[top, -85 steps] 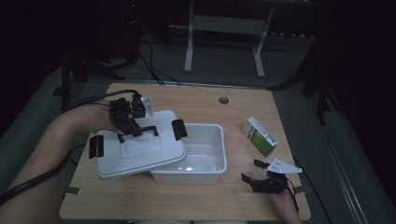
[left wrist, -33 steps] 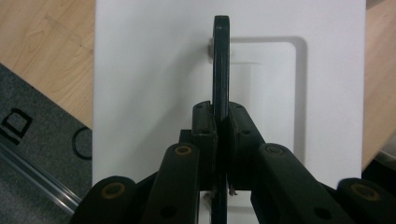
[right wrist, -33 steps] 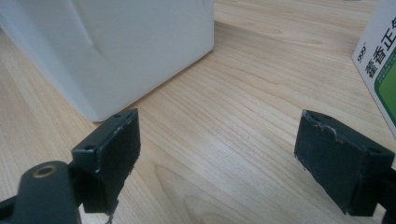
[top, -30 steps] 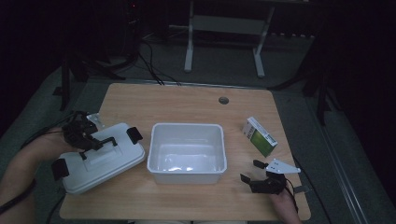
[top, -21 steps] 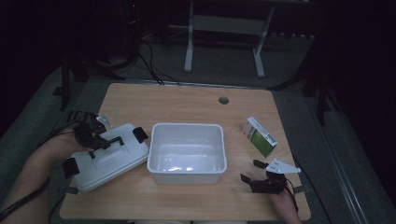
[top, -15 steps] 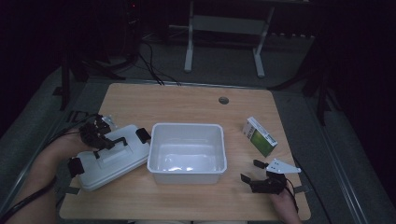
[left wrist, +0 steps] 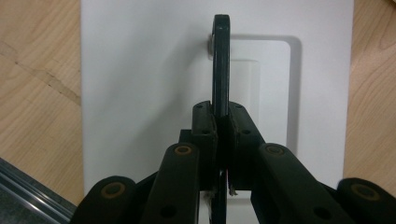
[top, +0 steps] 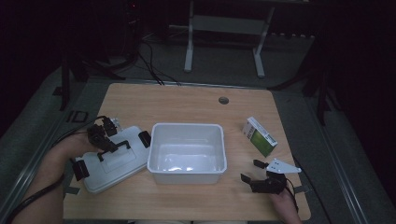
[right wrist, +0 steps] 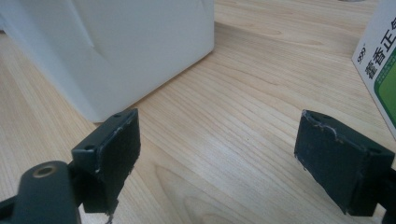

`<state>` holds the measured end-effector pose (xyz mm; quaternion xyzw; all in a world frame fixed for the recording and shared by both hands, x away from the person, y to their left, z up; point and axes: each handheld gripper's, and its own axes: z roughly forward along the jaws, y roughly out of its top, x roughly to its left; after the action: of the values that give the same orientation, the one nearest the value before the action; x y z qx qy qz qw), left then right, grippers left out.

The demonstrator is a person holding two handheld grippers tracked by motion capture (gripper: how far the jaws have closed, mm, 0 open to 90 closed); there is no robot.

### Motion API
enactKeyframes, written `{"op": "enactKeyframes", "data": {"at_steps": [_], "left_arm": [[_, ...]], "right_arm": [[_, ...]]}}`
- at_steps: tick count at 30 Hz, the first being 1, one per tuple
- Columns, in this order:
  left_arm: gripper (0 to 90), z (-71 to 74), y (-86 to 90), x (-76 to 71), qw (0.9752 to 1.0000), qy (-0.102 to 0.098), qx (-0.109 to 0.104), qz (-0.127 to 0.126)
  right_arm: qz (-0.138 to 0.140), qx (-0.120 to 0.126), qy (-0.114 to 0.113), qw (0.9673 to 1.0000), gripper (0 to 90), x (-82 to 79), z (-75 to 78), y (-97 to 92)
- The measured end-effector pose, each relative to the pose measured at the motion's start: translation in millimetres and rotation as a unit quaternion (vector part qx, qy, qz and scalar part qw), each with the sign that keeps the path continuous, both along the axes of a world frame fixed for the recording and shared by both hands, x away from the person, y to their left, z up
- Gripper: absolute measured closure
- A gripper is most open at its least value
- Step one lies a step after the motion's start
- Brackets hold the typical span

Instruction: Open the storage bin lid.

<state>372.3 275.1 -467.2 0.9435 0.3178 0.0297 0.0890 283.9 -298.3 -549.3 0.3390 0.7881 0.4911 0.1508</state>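
Observation:
A white lid (top: 114, 163) with a black handle (left wrist: 221, 60) and black end latches lies low at the table's left, just left of the open white bin (top: 187, 151). My left gripper (top: 105, 142) is shut on that handle; in the left gripper view its jaws (left wrist: 220, 116) pinch the thin bar from both sides above the lid's white top (left wrist: 140, 70). My right gripper (top: 252, 171) stands open near the front right edge, its fingertips (right wrist: 219, 154) wide apart over bare wood. The bin's corner (right wrist: 116, 42) is ahead of it on the left.
A green and white carton (top: 259, 136) lies right of the bin, and its edge shows at the right (right wrist: 380, 56). A round cable hole (top: 223, 100) sits at the table's back. Cables trail off the left edge, and a metal stand is on the floor beyond.
The left gripper carried the lid off the bin to the left, then lowered it and shifted it slightly back toward the bin. The right gripper has stayed still.

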Motion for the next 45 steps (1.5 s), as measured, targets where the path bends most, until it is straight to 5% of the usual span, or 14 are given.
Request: {"op": "enactKeyframes", "data": {"at_steps": [15,21,27,32,33,34,37,45], "left_arm": [[83.2,-4.4,2.2,0.0,0.9998,0.018,-0.004,0.000],[83.0,-4.5,7.0,0.3,0.9997,0.019,-0.016,0.007],[82.3,-2.7,7.3,-0.5,0.9999,0.011,-0.009,0.009],[59.3,2.3,10.2,-0.3,0.9996,-0.007,0.000,0.027],[59.3,4.4,12.1,0.2,0.9991,-0.011,0.000,0.042],[48.5,5.2,12.9,0.0,0.9988,-0.017,0.001,0.046],[37.7,10.3,17.6,-1.3,0.9969,-0.034,-0.013,0.069],[17.9,13.4,19.4,-9.4,0.9973,-0.040,-0.027,0.055]], "right_arm": [[0.002,0.009,0.003,1.0000,14.1,-0.2,4.7,-1.1],[-0.005,0.001,-0.001,1.0000,13.8,-5.3,14.6,-3.2],[-0.035,0.022,-0.017,0.9990,12.7,-9.6,36.7,-15.6],[-0.055,0.051,-0.014,0.9971,14.6,-14.2,49.4,-23.5],[-0.043,0.043,-0.008,0.9981,13.8,-14.4,52.2,-23.9],[-0.021,0.037,-0.009,0.9991,13.9,-16.6,58.7,-23.7],[-0.015,0.036,-0.002,0.9992,14.5,-17.2,65.7,-23.0],[-0.024,0.039,0.038,0.9982,28.8,2.1,87.9,-34.0]]}}
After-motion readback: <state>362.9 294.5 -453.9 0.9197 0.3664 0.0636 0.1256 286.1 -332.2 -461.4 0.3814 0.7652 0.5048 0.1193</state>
